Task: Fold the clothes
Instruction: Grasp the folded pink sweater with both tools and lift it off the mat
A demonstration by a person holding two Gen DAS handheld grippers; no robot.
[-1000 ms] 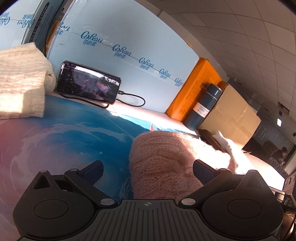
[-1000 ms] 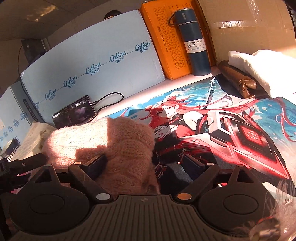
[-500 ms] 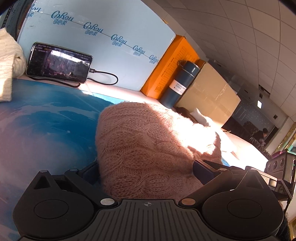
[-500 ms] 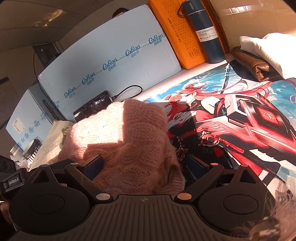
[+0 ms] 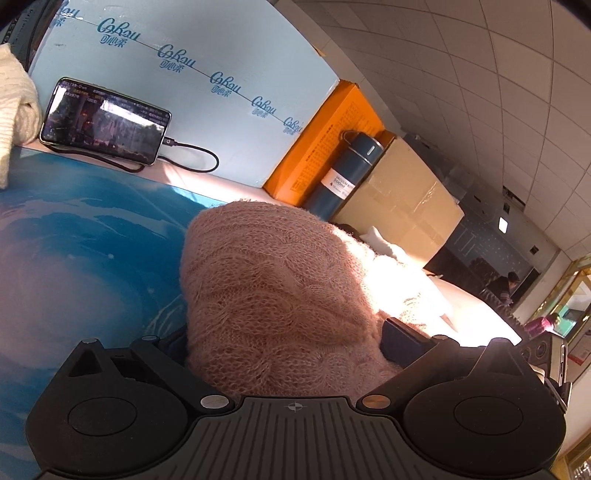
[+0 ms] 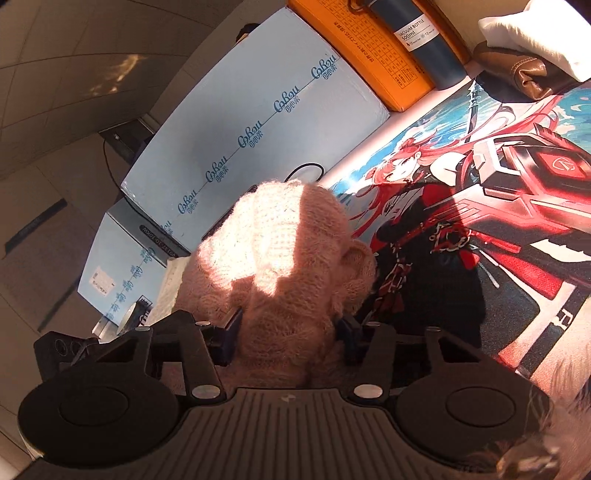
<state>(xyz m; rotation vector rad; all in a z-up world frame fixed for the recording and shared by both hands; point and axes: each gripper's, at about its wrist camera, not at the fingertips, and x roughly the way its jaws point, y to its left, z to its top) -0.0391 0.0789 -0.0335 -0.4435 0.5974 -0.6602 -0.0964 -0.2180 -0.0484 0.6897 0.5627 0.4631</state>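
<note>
Your right claw is clamped on the pink knit sweater — both pads pressed into a bunched wad of it, and the fabric rises in a fuzzy lump straight ahead of the camera, half in sun, half in shadow. Your left claw stands wide, its 2 fingers either side of the same pink knit sweater; the wool fills the gap and swells over the left finger, but I cannot tell whether the pads are actually pressing it. From the left wrist the sweater sits bulked up over the printed mat on the table, blue swirls showing to its left. From the right wrist that mat shows a red-haired anime figure, spread out to the right of the lump.

Behind, a pale blue carton stands along the back edge, with a phone leaning against it, screen lit, cable plugged in. Beside the carton is an orange box, and a dark blue vacuum bottle stands just in front of it. A cream knit sits at the far left — and at the far right of the right wrist view, a white folded cloth rests on a brown leather bag.
</note>
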